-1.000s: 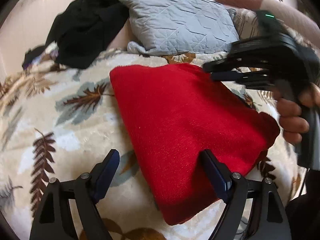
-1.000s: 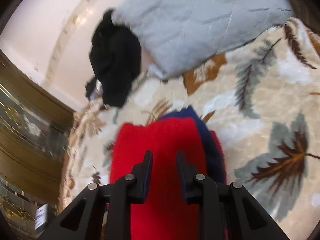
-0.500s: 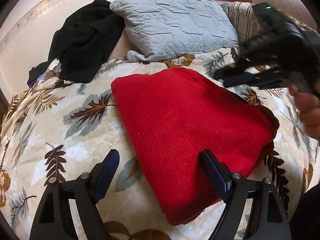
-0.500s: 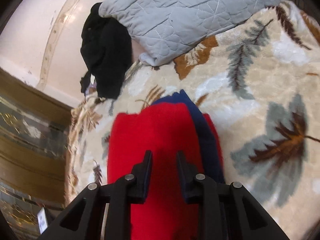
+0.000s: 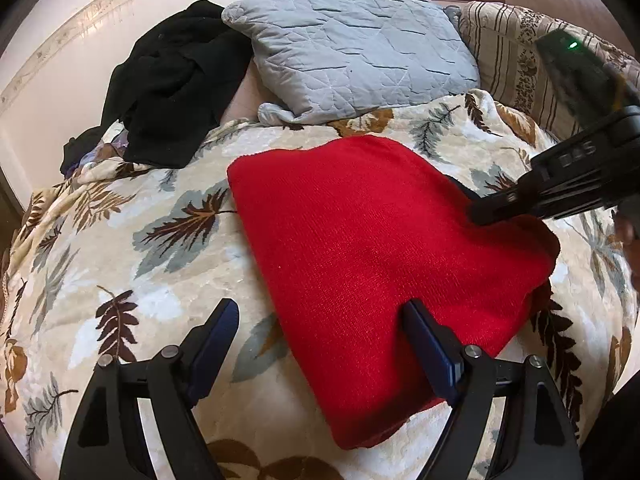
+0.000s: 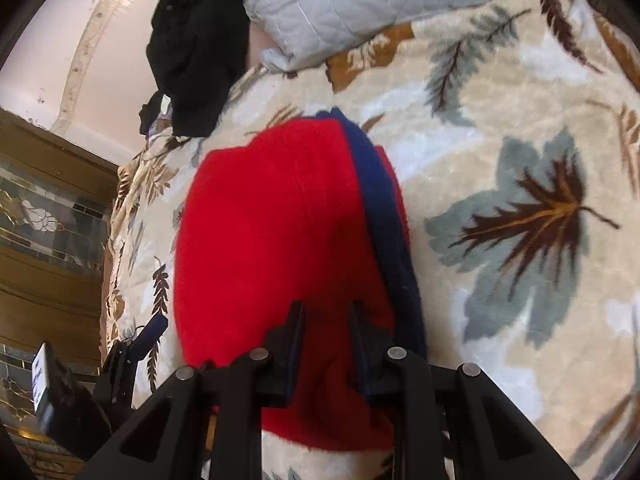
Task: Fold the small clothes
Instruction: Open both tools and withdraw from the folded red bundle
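Plush bedding with a leaf print [image 5: 132, 240] covers the bed, soft and slightly lumpy. At about ten o'clock in the left wrist view lies a crumpled black garment [image 5: 172, 80], seemingly not yet folded. At seven o'clock the left hand-held gripper [image 5: 320, 344] hangs released, jaws wide, one finger above the blanket and one above the red knit garment [image 5: 380, 264]. That garment sits at centre, folded into a flat, thick wedge with a fine ribbed weave; a navy band [image 6: 384, 208] shows along its edge. A quilted grey pillow [image 5: 352, 48] lies at twelve o'clock. At three o'clock the right hand-held gripper [image 6: 326, 344] is nearly clenched with nothing between its jaws, its tips at the garment's edge, probably smoothing
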### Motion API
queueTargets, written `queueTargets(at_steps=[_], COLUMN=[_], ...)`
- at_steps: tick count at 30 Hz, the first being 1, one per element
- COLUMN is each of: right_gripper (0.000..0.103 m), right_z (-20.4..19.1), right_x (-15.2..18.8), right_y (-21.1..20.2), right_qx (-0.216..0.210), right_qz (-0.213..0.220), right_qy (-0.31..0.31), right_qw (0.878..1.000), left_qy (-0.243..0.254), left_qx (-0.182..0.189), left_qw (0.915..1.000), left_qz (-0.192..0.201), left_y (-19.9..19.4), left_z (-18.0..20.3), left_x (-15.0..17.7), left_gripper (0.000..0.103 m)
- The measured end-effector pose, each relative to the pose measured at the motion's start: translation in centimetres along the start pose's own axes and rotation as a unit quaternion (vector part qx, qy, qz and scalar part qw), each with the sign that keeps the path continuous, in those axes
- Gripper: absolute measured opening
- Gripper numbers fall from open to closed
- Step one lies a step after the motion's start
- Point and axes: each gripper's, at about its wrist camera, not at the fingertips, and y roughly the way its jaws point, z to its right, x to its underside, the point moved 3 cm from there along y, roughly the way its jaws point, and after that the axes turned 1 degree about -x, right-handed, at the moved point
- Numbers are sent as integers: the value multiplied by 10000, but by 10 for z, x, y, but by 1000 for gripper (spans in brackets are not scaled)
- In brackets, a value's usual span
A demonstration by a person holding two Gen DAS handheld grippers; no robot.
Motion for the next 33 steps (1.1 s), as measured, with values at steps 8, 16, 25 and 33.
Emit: queueTargets(at_steps=[8,16,25,33], right_gripper=[28,28,28,28], right_z=[-26,-77,-112,-125], right_x=[9,20,40,47], right_y=[-1,-59,-94,-116], right_qx=[634,1924,2792,2942], right_qz=[236,1775,2681,3097], right_qy=[-659,-1347,-1692,-1738], right_qw=[9955,9557,9064,8873], left_qy=[-37,-333,-1071,-1362], left_qx=[-574,-900,-1215,-1297], left_qw=[9983,9928,9830,9768], left_qz=[114,711,871,1022], left_y=[-26,-77,-99,-107], left_z=[-11,-37,-78,-91], left_x=[-13,-13,-9,-10], left_gripper=[85,89,91,91])
